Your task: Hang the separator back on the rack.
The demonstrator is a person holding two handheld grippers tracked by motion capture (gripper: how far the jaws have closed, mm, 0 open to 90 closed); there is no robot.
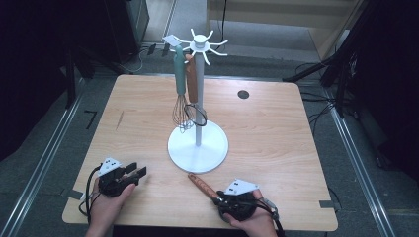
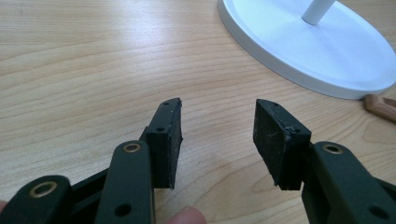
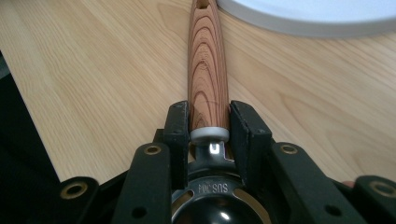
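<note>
From where I stand, the white stand point(image 1: 198, 143) in the middle of the surface point(image 1: 276, 128) is the thing to steer by.

To its near left, the left tool point(image 1: 140, 174) rests low over the wood, jaws parted with nothing between them; in the left gripper view only bare grain lies between the pads point(image 2: 169, 140), and the stand's round base point(image 2: 308, 46) sits just ahead of them. That hand looks free to help, and I would bring it to the base to steady the stand before anything is hung.

On the stand itself, a teal-handled whisk point(image 1: 180, 94) and a brown-handled utensil point(image 1: 192, 86) already hang on the left side of the pole, from the hooks at the top point(image 1: 200, 44). The hooks on the right side look free.

To the near right of the base, the right tool point(image 1: 217, 199) is clamped on a wooden-handled utensil point(image 1: 200, 183), which lies flat on the surface with its handle end nearly touching the base rim. The right gripper view shows the pads squeezing the handle point(image 3: 207, 70) just at its metal collar, with the stainless head tucked back under the tool.

The step, as I judge it, is lifting this utensil to hang it. The hanging hole is at the far tip, so lift clear of the base first, tilt the handle tip upward, and approach a free hook from the right, away from the two hanging pieces. Keep the grip firm; a hold this close to the head leaves the long handle to swing.
</note>
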